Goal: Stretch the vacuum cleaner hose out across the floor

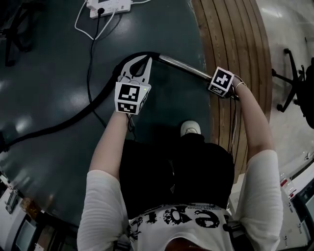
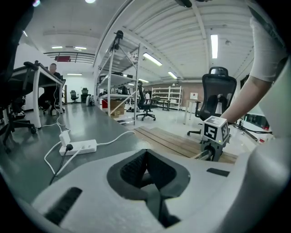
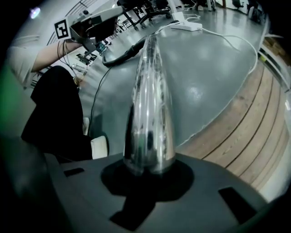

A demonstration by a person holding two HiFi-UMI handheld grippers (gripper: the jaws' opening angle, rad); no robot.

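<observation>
Vacuum hose (image 1: 81,114) lies on the dark floor (image 1: 44,63), running from a bend near the left gripper (image 1: 145,59) away to the picture's left edge. Its near end joins a shiny metal tube (image 1: 184,66), which sits off the floor in the right gripper (image 1: 214,78), whose jaws pinch it. The left gripper's jaws are pressed together with nothing seen between them, their tips over the hose bend.

The hose looks soft, ribbed and light, so it will likely bend and drag rather than slide stiffly. The tube is rigid and smooth and may slip in the jaws. A grip on the ribbed hose just past the joint seems the surest hold.

Counted: one hose, one tube, two grippers, one power strip (image 1: 110,6), one thin black cable (image 1: 90,68).
</observation>
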